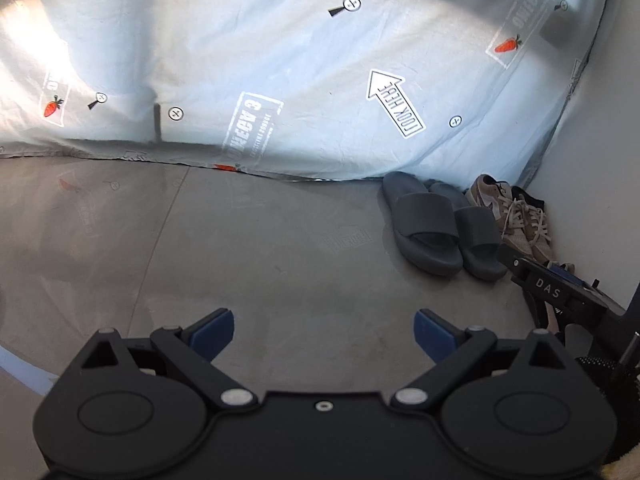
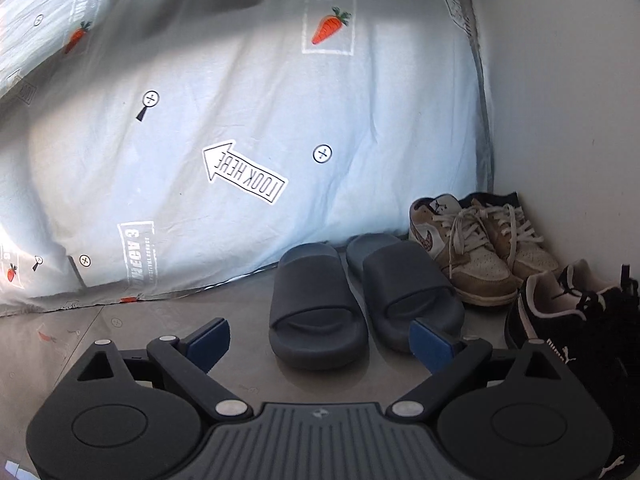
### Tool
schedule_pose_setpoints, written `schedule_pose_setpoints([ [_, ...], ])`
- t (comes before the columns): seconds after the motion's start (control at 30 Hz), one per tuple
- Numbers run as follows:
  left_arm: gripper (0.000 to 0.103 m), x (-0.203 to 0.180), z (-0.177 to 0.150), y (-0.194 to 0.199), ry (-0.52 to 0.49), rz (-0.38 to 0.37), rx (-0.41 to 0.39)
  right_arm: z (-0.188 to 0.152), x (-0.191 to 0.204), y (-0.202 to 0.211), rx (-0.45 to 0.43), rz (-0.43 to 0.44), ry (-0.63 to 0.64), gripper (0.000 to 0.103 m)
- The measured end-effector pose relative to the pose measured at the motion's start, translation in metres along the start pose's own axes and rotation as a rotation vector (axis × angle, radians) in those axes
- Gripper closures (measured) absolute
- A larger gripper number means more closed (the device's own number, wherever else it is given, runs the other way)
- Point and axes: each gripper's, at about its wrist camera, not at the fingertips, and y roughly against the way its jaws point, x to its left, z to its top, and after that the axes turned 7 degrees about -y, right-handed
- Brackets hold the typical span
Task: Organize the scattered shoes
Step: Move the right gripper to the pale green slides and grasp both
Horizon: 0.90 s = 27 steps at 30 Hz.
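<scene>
Two dark grey slides [image 2: 320, 308] [image 2: 408, 292] lie side by side on the floor by the bed. A pair of tan laced sneakers [image 2: 476, 252] stands to their right, then a black sneaker [image 2: 576, 324] against the wall. My right gripper [image 2: 320, 344] is open and empty, just in front of the slides. My left gripper [image 1: 324, 334] is open and empty over bare floor, left of the slides [image 1: 424, 228] and tan sneakers [image 1: 516, 216]. The right gripper's body [image 1: 560, 292] shows at the right edge of the left wrist view.
A pale blue printed bed sheet [image 2: 240, 140] hangs down to the grey floor [image 1: 200, 260] behind the shoes. A white wall [image 2: 568, 100] closes the right side, forming a corner with the bed.
</scene>
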Motion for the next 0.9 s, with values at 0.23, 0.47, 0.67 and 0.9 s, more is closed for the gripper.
schedule_pose_setpoints([
  [0.23,0.005,0.038,-0.035,0.049,0.058,0.028,-0.045,-0.018,0.04,0.056,-0.012,0.013,0.024,0.004],
  [0.47,0.005,0.083,-0.054,0.08,0.082,0.028,-0.071,-0.055,0.086,0.103,0.019,0.042,0.042,0.003],
  [0.67,0.005,0.131,-0.07,0.101,0.086,0.016,-0.069,-0.08,0.138,0.126,0.023,0.059,0.078,0.003],
  [0.9,0.005,0.211,-0.085,0.135,0.113,0.063,-0.069,-0.106,0.209,0.141,0.021,0.073,0.075,0.003],
])
